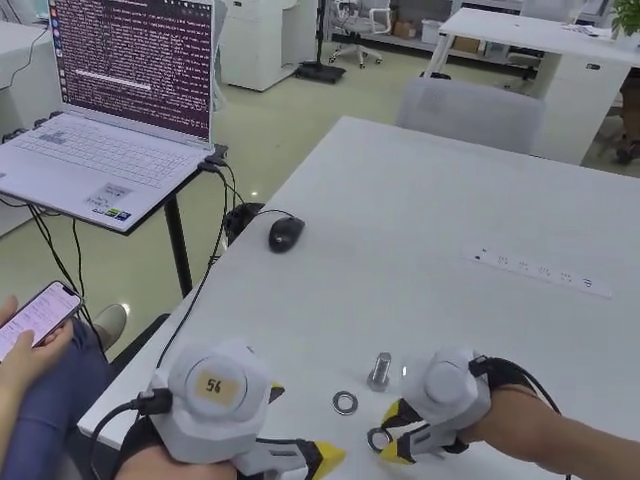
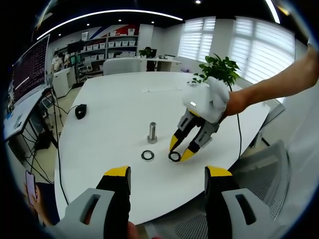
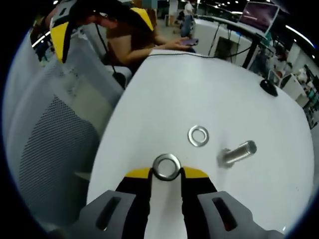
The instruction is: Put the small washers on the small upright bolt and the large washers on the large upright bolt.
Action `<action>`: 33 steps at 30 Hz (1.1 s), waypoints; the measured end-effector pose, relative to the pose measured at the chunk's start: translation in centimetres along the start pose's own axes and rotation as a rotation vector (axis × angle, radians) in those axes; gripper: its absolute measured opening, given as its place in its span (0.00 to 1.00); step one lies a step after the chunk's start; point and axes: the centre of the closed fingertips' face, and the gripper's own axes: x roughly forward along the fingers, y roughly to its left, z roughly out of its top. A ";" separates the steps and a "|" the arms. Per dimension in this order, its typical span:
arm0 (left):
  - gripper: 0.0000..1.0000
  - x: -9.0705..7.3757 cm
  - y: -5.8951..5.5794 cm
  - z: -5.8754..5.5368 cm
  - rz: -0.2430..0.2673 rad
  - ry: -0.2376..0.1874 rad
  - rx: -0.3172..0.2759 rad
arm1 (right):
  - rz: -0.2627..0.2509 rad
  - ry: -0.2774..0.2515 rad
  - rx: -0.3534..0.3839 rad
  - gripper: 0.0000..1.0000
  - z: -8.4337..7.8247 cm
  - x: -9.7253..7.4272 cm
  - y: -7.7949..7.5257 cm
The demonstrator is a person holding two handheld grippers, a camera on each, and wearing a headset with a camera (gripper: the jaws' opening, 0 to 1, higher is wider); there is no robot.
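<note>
One steel bolt (image 1: 380, 370) stands upright on the white table (image 1: 420, 220). It also shows in the left gripper view (image 2: 152, 132) and the right gripper view (image 3: 239, 152). A loose washer (image 1: 345, 403) (image 2: 147, 155) (image 3: 198, 136) lies flat beside it. My right gripper (image 1: 385, 442) (image 3: 166, 173) is shut on a second washer (image 1: 378, 438) (image 3: 166, 167) (image 2: 174, 156), low at the tabletop just in front of the bolt. Near the table's front edge, my left gripper (image 2: 169, 174) (image 1: 325, 457) is open and holds nothing.
A black mouse (image 1: 286, 233) (image 2: 80, 111) and its cable lie at the table's left side. A white power strip (image 1: 540, 270) lies farther back on the right. Left of the table are a laptop (image 1: 110, 150) on a stand and a seated person with a phone (image 1: 40, 315).
</note>
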 end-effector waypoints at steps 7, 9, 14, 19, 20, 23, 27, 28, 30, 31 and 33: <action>0.59 0.1 0.0 0.0 -0.006 0.000 0.002 | -0.081 -0.028 0.020 0.23 1.2 -2.3 -2.5; 0.59 0.2 -0.1 0.1 -0.008 -0.002 0.002 | -0.106 -0.046 0.035 0.23 1.7 -2.9 -3.5; 0.59 0.2 -0.1 0.3 -0.009 -0.007 0.003 | -0.167 -0.070 0.072 0.23 2.6 -4.0 -5.6; 0.59 0.1 0.1 0.3 -0.003 -0.010 -0.002 | -0.214 -0.071 0.113 0.23 2.7 -4.3 -7.2; 0.59 0.1 0.1 0.2 -0.002 -0.010 -0.005 | -0.220 -0.070 0.124 0.23 2.7 -4.3 -7.5; 0.59 0.0 0.1 0.1 -0.001 -0.008 -0.006 | -0.233 -0.068 0.145 0.23 2.7 -4.1 -8.1; 0.59 0.0 0.2 0.1 0.003 -0.008 -0.010 | -0.240 -0.062 0.175 0.23 2.6 -3.8 -8.7; 0.59 -0.1 0.2 0.0 0.004 -0.008 -0.010 | -0.240 -0.060 0.183 0.23 2.6 -3.7 -8.8; 0.59 -0.1 0.3 0.0 0.006 -0.008 -0.011 | -0.240 -0.065 0.194 0.23 2.6 -3.6 -9.0; 0.59 -0.1 0.3 0.0 0.007 -0.008 -0.012 | -0.240 -0.066 0.197 0.23 2.7 -3.6 -8.9; 0.59 -0.1 0.4 0.0 0.009 -0.007 -0.013 | -0.242 -0.065 0.199 0.23 2.7 -3.5 -9.0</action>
